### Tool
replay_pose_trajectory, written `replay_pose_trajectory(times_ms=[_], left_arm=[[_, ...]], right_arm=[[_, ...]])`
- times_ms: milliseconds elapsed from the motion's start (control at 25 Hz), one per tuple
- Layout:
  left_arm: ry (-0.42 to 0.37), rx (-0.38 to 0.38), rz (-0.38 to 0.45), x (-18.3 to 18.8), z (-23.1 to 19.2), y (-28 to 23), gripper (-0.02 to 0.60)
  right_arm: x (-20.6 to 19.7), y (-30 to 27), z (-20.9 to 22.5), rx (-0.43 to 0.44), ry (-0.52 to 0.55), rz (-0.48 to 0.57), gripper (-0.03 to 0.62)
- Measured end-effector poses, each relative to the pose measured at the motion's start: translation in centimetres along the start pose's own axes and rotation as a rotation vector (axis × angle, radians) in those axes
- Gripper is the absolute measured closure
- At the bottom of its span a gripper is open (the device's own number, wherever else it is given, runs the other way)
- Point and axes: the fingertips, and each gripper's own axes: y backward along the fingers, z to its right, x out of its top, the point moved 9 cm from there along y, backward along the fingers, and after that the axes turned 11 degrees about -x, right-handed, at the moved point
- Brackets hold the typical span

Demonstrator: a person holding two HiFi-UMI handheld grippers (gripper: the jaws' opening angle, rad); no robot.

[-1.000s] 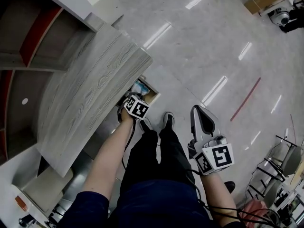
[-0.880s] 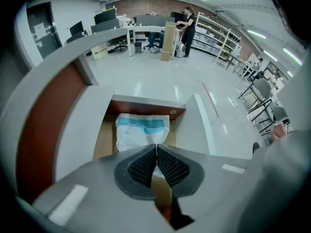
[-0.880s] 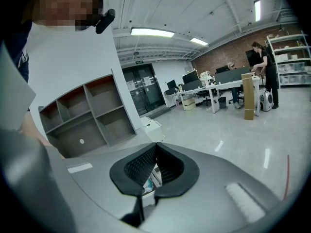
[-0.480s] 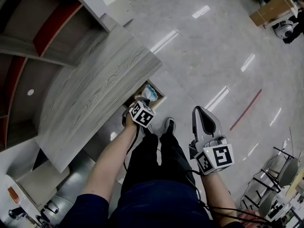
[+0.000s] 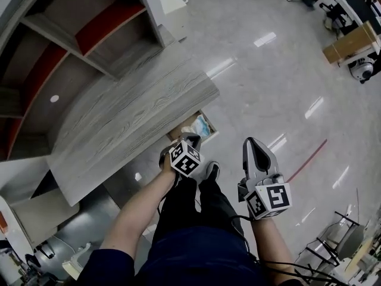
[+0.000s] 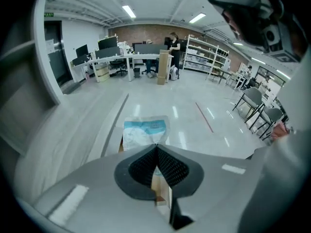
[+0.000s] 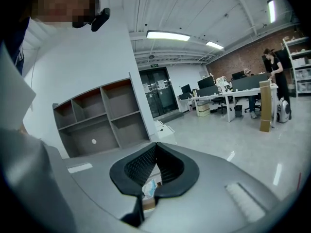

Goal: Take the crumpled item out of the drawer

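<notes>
The drawer (image 5: 211, 131) stands open below the grey wood tabletop (image 5: 137, 124). In it lies the crumpled blue-and-white packet (image 5: 197, 125), which the left gripper view shows just beyond the jaws (image 6: 144, 131). My left gripper (image 5: 191, 142) hangs shut and empty just short of the drawer, its tips meeting (image 6: 156, 147). To the right, my right gripper (image 5: 252, 146) is also shut and holds nothing, apart from the drawer. Through the gap under its jaws (image 7: 155, 145) a bit of the packet (image 7: 149, 187) shows.
An open shelf unit (image 5: 77, 52) with red and grey compartments stands behind the tabletop. The person's legs and shoes (image 5: 209, 171) are directly below the grippers. Shiny floor spreads to the right, with a cardboard box (image 5: 351, 40) and chairs (image 5: 345, 243) far off.
The head view has swung, so more of the shelf unit shows. The left gripper now sits slightly further back from the drawer. The right gripper has kept its place.
</notes>
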Motion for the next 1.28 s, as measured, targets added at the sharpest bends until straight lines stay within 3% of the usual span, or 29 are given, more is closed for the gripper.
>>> replay_pose_trajectory(times_ms=[280,800,1280], left_arm=[[-0.053,0.062,0.051,2.3,-0.7,5.0,0.577],[-0.109,0.205,0.096,7.4,-6.7,10.5,0.577],[-0.208,0.263,-0.051,8.2,-13.0,7.5,0.577]], right_arm=[[2.7,-0.1,-1.1,0.024,0.019,0.075,0.588],[7.2,0.2,-2.3,0.021,0.041,0.173,0.588],[9.4,-1.3,-2.2,-0.013,0.076,0.189,0.588]])
